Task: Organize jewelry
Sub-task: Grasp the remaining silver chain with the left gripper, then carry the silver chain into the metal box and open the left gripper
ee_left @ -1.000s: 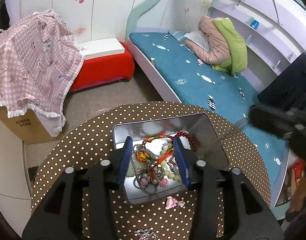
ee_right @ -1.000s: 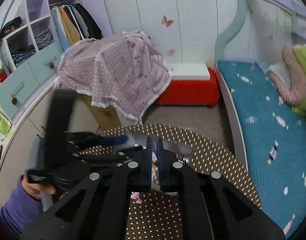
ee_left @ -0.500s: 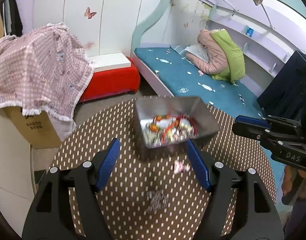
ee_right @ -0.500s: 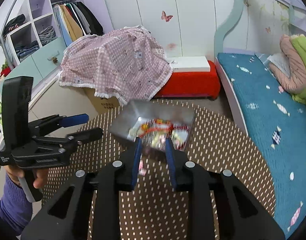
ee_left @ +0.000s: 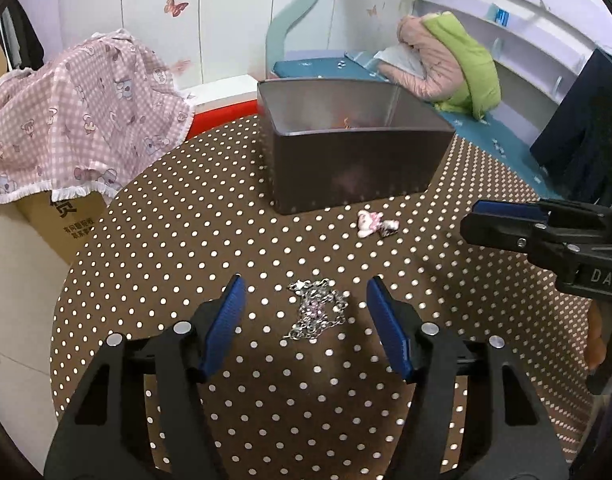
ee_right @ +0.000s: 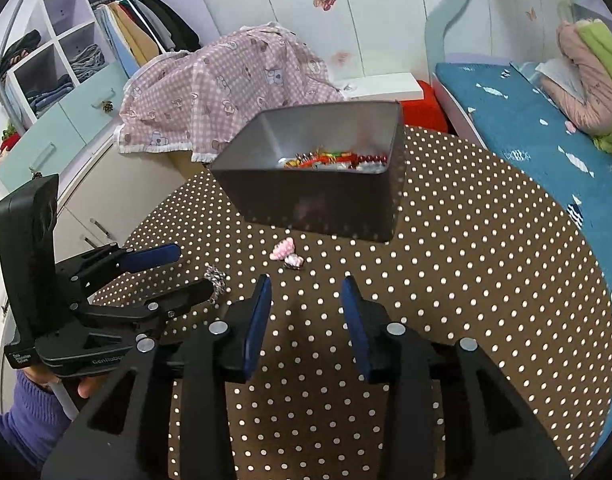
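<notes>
While a silver chain (ee_left: pixel 317 313) lies in a heap on the dotted table (ee_left: pixel 186 240), the left gripper (ee_left: pixel 306 320) hangs over it with its blue pads spread wide to either side, holding nothing. At 1 o'clock from the chain sits a pink charm (ee_left: pixel 371 224), and at 12 o'clock beyond it stands the metal tin (ee_right: pixel 313 204) with beaded bracelets (ee_right: pixel 333 159) inside. The right gripper (ee_right: pixel 306 312) hovers at 6 o'clock from the charm, jaws parted and empty.
</notes>
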{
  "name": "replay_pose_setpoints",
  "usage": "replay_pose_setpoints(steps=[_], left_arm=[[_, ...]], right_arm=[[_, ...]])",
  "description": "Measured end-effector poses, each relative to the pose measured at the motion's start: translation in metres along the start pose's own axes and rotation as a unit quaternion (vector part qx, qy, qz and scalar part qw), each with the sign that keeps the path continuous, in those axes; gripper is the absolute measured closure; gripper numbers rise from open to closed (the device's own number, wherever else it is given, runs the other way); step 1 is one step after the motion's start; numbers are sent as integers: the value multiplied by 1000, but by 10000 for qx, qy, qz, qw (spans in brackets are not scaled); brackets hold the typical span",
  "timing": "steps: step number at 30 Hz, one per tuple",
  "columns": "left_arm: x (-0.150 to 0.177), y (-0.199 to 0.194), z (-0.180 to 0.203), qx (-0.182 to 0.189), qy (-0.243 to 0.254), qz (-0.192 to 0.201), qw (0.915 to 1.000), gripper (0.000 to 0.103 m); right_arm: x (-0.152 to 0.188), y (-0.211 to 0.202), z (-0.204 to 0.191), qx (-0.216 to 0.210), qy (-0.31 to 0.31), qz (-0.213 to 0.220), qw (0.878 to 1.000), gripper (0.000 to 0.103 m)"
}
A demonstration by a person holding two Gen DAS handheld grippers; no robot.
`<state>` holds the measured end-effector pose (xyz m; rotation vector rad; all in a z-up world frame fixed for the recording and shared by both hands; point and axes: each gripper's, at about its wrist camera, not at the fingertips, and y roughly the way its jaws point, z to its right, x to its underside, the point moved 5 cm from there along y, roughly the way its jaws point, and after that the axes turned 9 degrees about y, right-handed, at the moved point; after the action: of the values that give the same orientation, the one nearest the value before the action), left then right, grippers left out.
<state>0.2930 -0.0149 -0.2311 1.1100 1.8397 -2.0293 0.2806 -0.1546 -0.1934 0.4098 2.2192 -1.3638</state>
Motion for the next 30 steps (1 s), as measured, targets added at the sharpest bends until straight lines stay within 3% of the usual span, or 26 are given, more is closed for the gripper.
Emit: replay_pose_setpoints(steps=[3,6,8,9,10,15,26,28,29,30], left_arm=[[6,7,4,64,82,-135,9999,52],[9,12,7,24,142,-172,9997,54],[9,12,7,-63,207,-169,9996,65],[9,12,6,-67,215,-148,9996,80],[7,14,4,-63,214,-148,9996,85],[3,8,-3,66,203,-26,9998,90],[-12,-16,-23,361,-91,291,9989,90],[-15,-18,-25,324,-109,304,9990,91],[-16,-19,-25,332,-116,306,9989,91],[-17,-20,-25,359,-128,316,9988,91]], right_arm=[[2,5,2,72,13,5,10000,66],[2,10,3,88,55,-9,9999,64],[2,16,1,117,14,-37,9999,63],[2,19,-1,127,-12,-53,9999,63],[1,23,-3,146,-42,-64,9999,61],[-1,42,-12,305,-280,-117,9991,58],[-7,67,-28,864,-1022,-37,9910,58],[-5,69,-29,1033,-1145,-25,9880,64],[-4,69,-30,998,-1174,-31,9881,76],[-4,68,-30,1026,-1203,-20,9874,80]])
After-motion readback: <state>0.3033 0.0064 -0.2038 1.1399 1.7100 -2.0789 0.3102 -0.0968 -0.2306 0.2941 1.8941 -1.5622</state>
